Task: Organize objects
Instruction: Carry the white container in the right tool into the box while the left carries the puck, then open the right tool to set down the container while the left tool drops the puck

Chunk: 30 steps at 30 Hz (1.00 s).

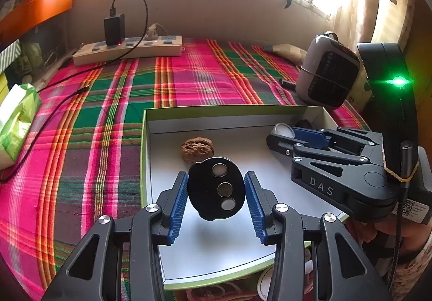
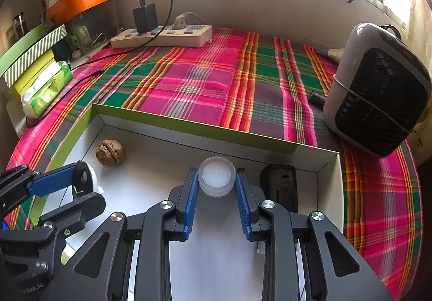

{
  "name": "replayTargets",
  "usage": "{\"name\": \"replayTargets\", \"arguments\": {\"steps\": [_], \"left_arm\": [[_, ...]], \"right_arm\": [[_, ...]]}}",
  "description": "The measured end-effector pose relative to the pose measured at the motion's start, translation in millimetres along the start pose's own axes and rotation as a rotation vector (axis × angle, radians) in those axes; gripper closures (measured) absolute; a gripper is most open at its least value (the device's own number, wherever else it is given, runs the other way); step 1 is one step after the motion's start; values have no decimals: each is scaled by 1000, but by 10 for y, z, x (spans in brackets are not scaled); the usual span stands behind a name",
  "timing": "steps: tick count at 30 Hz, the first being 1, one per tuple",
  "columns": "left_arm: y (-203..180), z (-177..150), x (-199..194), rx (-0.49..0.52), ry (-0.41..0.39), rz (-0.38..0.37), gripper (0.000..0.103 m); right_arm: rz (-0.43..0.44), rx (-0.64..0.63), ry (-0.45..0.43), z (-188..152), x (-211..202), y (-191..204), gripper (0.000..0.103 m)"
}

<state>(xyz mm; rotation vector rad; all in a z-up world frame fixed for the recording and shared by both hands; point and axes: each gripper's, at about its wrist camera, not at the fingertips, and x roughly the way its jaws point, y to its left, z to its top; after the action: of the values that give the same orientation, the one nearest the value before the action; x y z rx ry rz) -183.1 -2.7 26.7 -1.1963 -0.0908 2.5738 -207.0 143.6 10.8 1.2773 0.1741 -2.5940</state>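
Plaid cloth in pink, green and orange covers the surface. On it sits a shallow box with a green rim and white floor, lower centre in both views.

Left gripper: my jaws stand partly open around a black oval disc with three round insets. The disc is tilted up off the box floor. The left blue pad looks to touch its edge; on the right I cannot tell whether the pad touches. In the right wrist view this gripper comes in from the lower left edge, disc edge-on between the fingers.

Right gripper: jaws narrowed on a small clear jar with milky white contents, both blue pads against its sides. It sits near the box's far wall, lower centre of that view. In the left wrist view the same jar shows at the right gripper's tips, centre right.

Walnut: on the box floor, toward its far left corner, apart from both grippers. In the left wrist view it lies just behind the disc.

Black flat object: in the box's far right corner, just beside my right fingers. Details unclear.

Outside the box: power strip with black charger at upper left, grey fan heater at right, tissue pack at left edge.
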Motion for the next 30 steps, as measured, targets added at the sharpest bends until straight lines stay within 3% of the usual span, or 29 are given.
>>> {"name": "replayTargets", "arguments": {"steps": [24,30], "left_arm": [[-63,-15,39,30,9,23,62],[-62,-18,38,27,9,19,62]], "right_arm": [[-22,-2,14,-8,14,26,74],[-24,6,14,-9,5,18,65]]}}
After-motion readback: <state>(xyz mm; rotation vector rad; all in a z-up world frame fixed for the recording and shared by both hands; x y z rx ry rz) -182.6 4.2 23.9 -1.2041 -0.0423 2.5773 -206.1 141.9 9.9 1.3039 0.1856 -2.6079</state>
